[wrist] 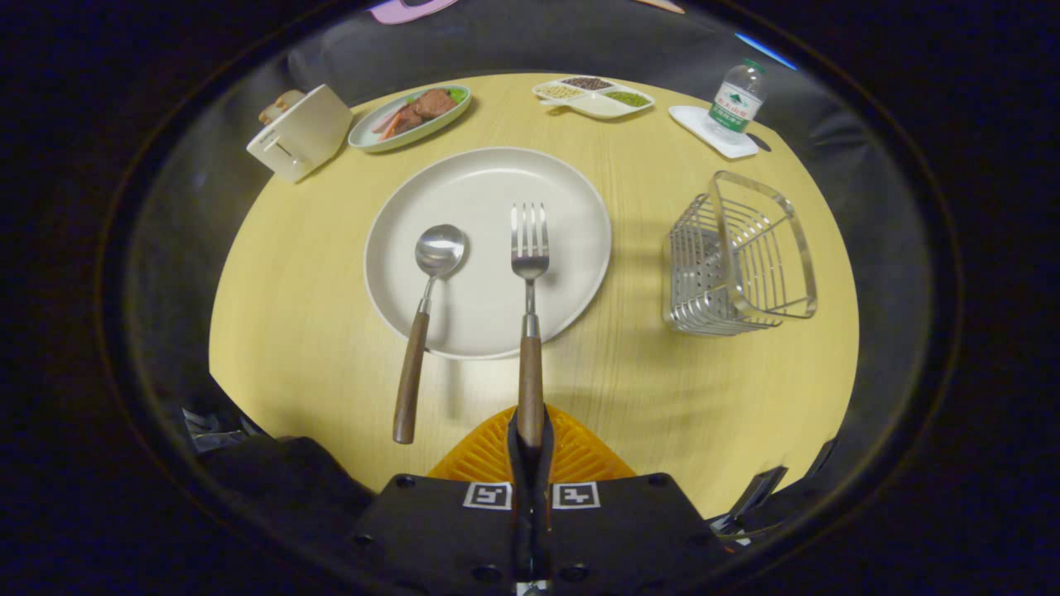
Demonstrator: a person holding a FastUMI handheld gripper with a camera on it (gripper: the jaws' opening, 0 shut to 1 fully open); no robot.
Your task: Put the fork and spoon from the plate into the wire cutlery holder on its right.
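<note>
We see a pale yellow wood-grain table [662,397] with a cream plate [489,178]. The fork [530,314] and spoon [426,306] show silver heads and brown wooden handles. The wire cutlery holder [737,257] gleams silver. A green-labelled clear bottle [735,103] stands on white.

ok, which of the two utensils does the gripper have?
The fork: the gripper is closed on its wooden handle end. The spoon lies free to its left.

Claw [530,434] clamps the fork [529,281] handle (tines over the plate [571,190]).
</note>
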